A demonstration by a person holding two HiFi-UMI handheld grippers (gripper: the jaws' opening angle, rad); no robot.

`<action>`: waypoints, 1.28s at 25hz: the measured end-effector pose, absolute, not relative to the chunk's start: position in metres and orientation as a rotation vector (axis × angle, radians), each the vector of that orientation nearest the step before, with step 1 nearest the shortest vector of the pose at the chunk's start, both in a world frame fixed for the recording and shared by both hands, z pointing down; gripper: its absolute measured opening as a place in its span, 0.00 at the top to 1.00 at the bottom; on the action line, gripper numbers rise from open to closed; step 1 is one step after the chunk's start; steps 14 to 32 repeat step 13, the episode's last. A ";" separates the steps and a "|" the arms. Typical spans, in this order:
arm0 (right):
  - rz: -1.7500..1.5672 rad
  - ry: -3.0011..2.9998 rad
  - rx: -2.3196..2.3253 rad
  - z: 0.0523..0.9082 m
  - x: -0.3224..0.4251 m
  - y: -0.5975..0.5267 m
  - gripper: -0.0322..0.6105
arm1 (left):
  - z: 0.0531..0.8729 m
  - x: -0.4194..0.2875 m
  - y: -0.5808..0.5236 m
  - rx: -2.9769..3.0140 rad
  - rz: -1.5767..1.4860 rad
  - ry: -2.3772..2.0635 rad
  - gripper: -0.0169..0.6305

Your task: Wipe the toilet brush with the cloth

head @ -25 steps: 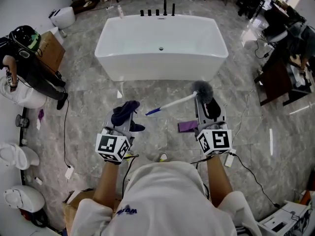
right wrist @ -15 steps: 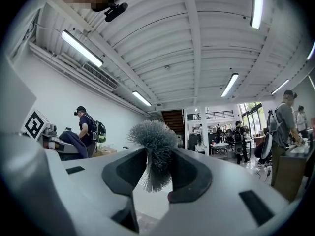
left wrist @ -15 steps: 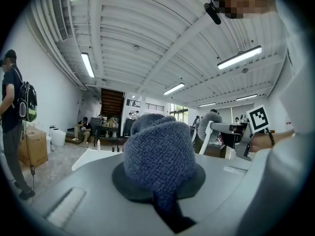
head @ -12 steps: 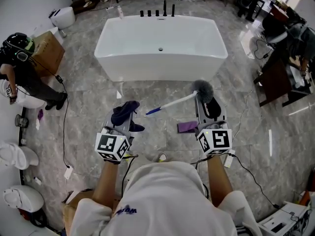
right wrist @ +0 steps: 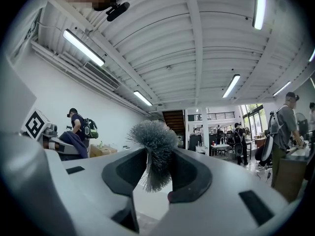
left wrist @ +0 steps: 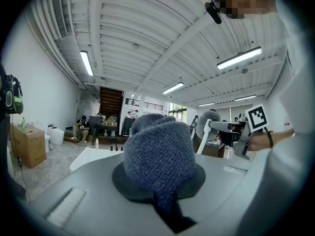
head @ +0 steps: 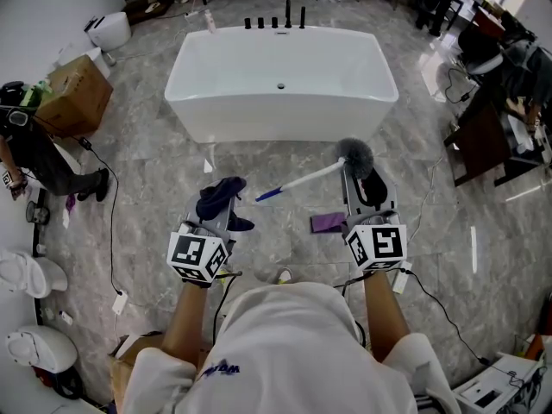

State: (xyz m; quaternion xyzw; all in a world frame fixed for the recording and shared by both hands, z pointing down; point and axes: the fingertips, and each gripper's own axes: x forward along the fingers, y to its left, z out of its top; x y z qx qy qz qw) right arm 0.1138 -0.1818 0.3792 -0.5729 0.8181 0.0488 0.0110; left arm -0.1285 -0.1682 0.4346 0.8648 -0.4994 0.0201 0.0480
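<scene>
Cloth (head: 219, 195) in my left gripper (head: 224, 216), toilet brush (head: 302, 180) in my right gripper (head: 360, 179).
Head view: the brush handle points toward the cloth without touching it. Left gripper view: my jaws are clamped on the bunched blue cloth. Right gripper view: my jaws squeeze the grey bristle head.

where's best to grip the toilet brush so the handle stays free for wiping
Probably the bristle end of the toilet brush, from the person's side, crosswise to the long white handle, as the right tool has it; the handle then juts free toward the cloth.
</scene>
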 end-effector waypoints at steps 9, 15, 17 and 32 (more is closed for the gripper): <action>0.135 2.581 -1.754 0.379 0.107 -0.185 0.73 | 0.429 -0.101 -0.159 2.749 0.039 -1.299 0.93; 0.125 2.629 -1.687 0.381 0.094 -0.182 0.73 | 0.434 -0.065 -0.145 2.836 0.113 -1.052 0.91; 0.125 2.629 -1.687 0.381 0.094 -0.182 0.73 | 0.434 -0.065 -0.145 2.836 0.113 -1.052 0.91; 0.125 2.629 -1.687 0.381 0.094 -0.182 0.73 | 0.434 -0.065 -0.145 2.836 0.113 -1.052 0.91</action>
